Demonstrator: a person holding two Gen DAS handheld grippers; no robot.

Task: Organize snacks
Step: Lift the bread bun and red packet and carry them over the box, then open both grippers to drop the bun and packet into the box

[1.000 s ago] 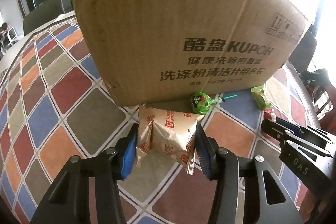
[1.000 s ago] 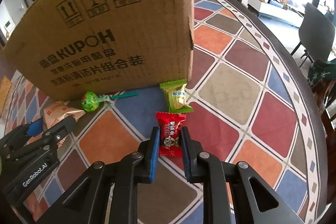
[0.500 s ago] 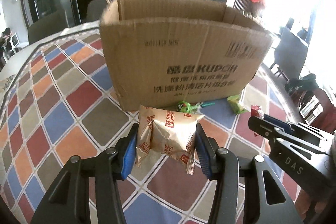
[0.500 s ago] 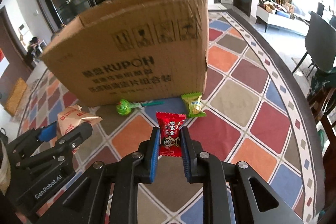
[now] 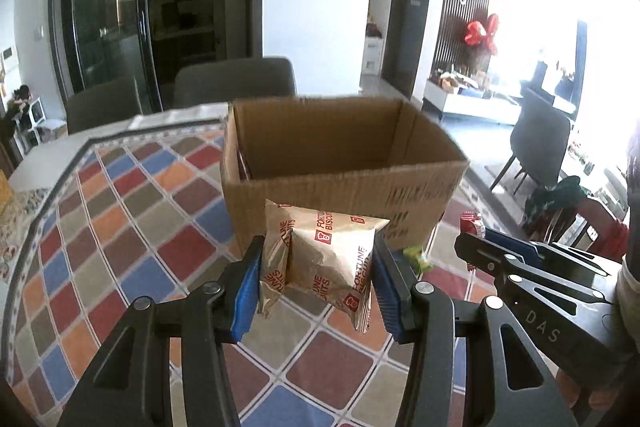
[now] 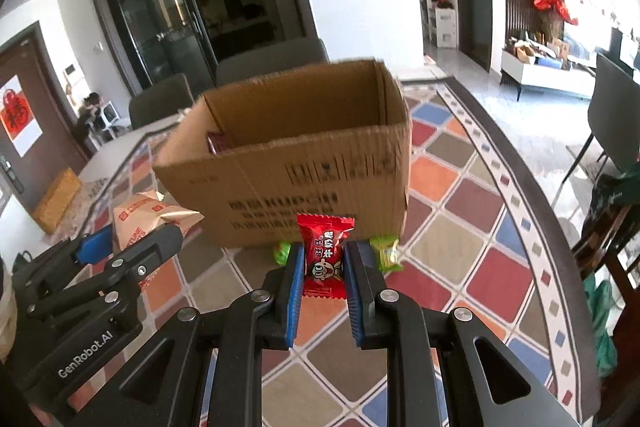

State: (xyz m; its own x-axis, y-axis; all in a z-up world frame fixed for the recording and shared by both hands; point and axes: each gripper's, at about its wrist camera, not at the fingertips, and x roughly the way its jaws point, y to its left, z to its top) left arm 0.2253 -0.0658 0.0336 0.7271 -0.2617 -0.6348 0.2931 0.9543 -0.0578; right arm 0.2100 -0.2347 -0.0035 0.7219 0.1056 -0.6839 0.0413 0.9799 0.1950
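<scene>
- Both hands are carrying snacks toward the open cardboard box (image 5: pixel 344 179) on the patchwork tablecloth (image 5: pixel 120 247); to do it well, I'd clear the near rim with each packet before letting go, or a corner could catch the wall.
- The left gripper (image 5: pixel 316 279) is clamped at a moderate width on the tan biscuit packet (image 5: pixel 320 259), pads pressing both its sides, packet off the table.
- From that gripper the box mouth sits at 12 o'clock, just beyond the packet (a dark red pack already leans inside its left wall).
- The right gripper (image 6: pixel 322 267) is pinched nearly closed on the red candy (image 6: pixel 324 255), held upright between blue pads.
- Box at its 12 o'clock too; a green lollipop (image 6: pixel 282 253) and green candy (image 6: pixel 384 251) lie on the cloth at the box's foot, still to collect.
</scene>
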